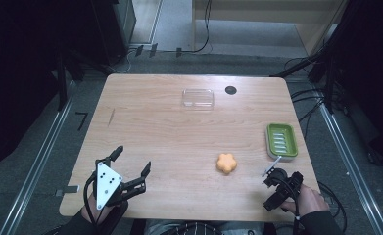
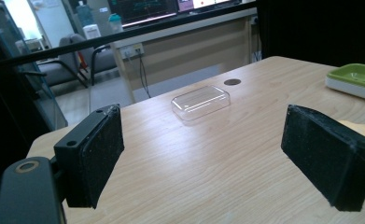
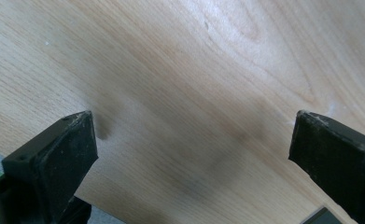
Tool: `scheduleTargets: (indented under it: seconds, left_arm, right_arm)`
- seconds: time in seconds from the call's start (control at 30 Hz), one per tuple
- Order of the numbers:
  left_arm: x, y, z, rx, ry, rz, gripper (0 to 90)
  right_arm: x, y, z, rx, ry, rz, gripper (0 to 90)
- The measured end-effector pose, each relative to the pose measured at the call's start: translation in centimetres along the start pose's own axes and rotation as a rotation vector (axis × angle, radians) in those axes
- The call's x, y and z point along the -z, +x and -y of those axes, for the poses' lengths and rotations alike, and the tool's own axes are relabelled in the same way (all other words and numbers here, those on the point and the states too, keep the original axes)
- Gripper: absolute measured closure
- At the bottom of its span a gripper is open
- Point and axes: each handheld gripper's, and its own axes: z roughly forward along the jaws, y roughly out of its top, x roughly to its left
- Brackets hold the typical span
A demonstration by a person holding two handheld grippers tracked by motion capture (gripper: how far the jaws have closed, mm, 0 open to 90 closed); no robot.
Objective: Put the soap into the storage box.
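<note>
While both tongs (image 1: 131, 161) (image 1: 272, 188) gape empty, orange flower (image 1: 226, 163) lies between; green dish (image 1: 281, 141), clear lid (image 1: 198, 97) beyond.

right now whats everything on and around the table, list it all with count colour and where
table: one, light wood, centre of the high view
clear lid or tray: one, transparent, far middle of the table
round disc: one, dark, just right of the clear tray near the far edge
soap dish: one, green with a pale base, right edge of the table
flower-shaped piece: one, orange, near right of centre, apart from both grippers
left gripper: one, black with a grey plate, near left corner, jaws open and empty
right gripper: one, black, near right corner, jaws open over bare wood
</note>
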Motion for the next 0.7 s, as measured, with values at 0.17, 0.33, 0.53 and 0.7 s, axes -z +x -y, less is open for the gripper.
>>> scheduleTargets:
  seconds: [0.17, 0.33, 0.53, 0.7]
  left_arm:
    - [0.1, -0.1, 0.0, -0.017, 0.002, -0.003, 13.5]
    - [0.3, -0.2, 0.1, -0.032, 0.02, -0.012, 13.5]
    - [0.7, -0.2, 0.1, -0.032, 0.026, -0.032, 13.5]
    - [1.2, 0.1, 0.2, -0.013, 0.018, -0.049, 13.5]
  right_arm:
    - [0.1, 0.1, -0.1, 0.011, -0.008, 0.003, 0.9]
    - [0.2, 0.0, -0.5, 0.008, -0.02, -0.001, 0.9]
    - [0.5, 0.3, -1.5, 0.026, -0.041, 0.003, 0.9]
    - [1.0, 1.0, -3.0, 0.047, -0.068, -0.01, 0.9]
